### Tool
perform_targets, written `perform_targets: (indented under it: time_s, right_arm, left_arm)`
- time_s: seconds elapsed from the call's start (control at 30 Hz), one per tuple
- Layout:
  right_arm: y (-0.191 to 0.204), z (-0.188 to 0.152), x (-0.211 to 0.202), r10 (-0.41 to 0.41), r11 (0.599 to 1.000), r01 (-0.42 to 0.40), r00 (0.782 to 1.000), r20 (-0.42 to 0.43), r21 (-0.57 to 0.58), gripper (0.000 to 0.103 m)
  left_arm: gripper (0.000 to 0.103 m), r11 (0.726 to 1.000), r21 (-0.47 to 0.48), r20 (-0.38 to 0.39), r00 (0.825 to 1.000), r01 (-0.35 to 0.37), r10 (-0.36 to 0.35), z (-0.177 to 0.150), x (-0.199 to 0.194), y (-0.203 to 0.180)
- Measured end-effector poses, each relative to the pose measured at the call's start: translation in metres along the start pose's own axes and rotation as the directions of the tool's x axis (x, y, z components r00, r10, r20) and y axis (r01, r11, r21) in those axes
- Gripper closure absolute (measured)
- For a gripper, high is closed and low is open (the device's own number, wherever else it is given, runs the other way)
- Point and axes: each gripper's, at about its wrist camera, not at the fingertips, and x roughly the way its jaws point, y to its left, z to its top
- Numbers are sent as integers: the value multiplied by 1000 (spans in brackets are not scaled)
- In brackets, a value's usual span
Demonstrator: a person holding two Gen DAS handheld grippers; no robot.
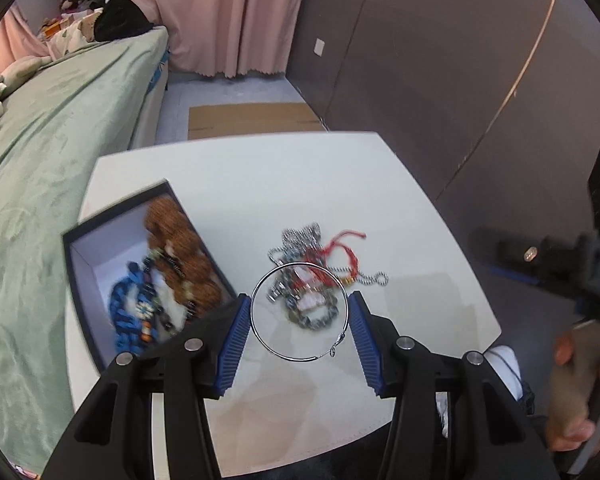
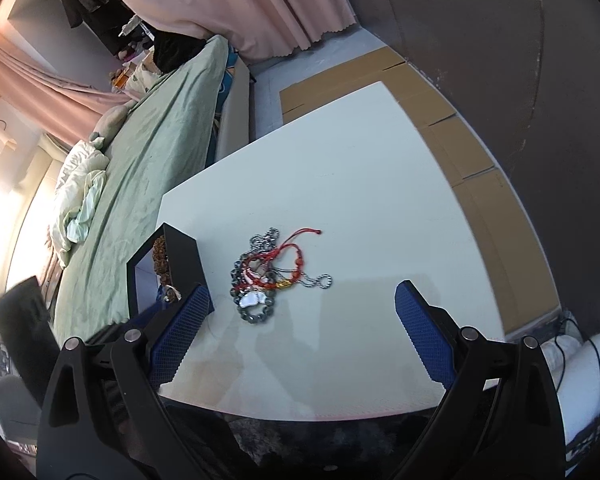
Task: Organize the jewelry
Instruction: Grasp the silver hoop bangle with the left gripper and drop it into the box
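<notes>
My left gripper (image 1: 299, 311) is shut on a thin silver hoop bangle (image 1: 260, 332), held across its width between the blue pads, above the white table (image 1: 260, 184). Seen through the hoop, a tangled pile of jewelry (image 1: 320, 268) lies on the table: silver ball chains, red cords, a dark bead bracelet. A black open box (image 1: 82, 280) to the left holds brown bead bracelets (image 1: 184, 248) and blue pieces (image 1: 126, 312). My right gripper (image 2: 302, 300) is open and empty, low over the table's near edge, with the pile (image 2: 268, 276) just left of centre and the box (image 2: 180, 256) by its left finger.
A bed with a green cover (image 1: 52, 152) runs along the table's left side. Flattened cardboard (image 1: 252, 120) lies on the floor beyond the table, and pink curtains (image 1: 220, 16) hang behind. A dark wall (image 1: 440, 60) stands to the right. The right gripper and hand (image 1: 572, 304) show at right.
</notes>
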Motion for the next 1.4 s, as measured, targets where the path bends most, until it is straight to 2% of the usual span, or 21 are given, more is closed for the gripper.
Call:
perform_targets:
  time_s: [0.13, 0.4, 0.7, 0.77, 0.83, 0.87, 0.9, 1.1, 1.2, 1.4]
  right_arm:
    - [12, 0, 9, 9, 1000, -10, 1000, -10, -29, 10]
    - [33, -3, 38, 11, 997, -17, 997, -78, -81, 39]
    - [48, -4, 59, 3, 993, -17, 993, -118, -115, 57]
    - [53, -5, 65, -5, 992, -12, 991, -132, -125, 58]
    - [56, -5, 73, -14, 991, -6, 989, -146, -134, 59]
    - [58, -5, 76, -19, 991, -3, 988, -154, -137, 61]
    - [58, -5, 80, -21, 991, -1, 987, -161, -137, 61]
    - [60, -3, 96, -38, 990, 12, 982, -187, -141, 67]
    - [58, -2, 102, -51, 991, 25, 979, -197, -134, 68]
    - [56, 1, 112, -83, 990, 57, 976, -201, -131, 69]
  left_arm:
    - [55, 1000, -21, 23, 1000, -4, 4, 7, -12, 11]
    - [55, 998, -58, 38, 999, -17, 19, 18, -16, 38]
    - [54, 995, -97, 37, 998, -37, 41, 25, -14, 67]
    - [54, 993, -114, 26, 999, -43, 46, 26, -11, 73]
    - [40, 990, -133, 23, 998, -48, 51, 25, -9, 80]
    - [30, 988, -144, 33, 998, -50, 55, 25, -11, 83]
    - [27, 987, -152, 45, 997, -49, 57, 24, -13, 85]
    - [26, 984, -176, 67, 996, -39, 52, 21, -28, 95]
    - [23, 979, -201, 84, 995, -32, 49, 17, -38, 102]
    - [23, 974, -227, 85, 996, -19, 39, 7, -50, 113]
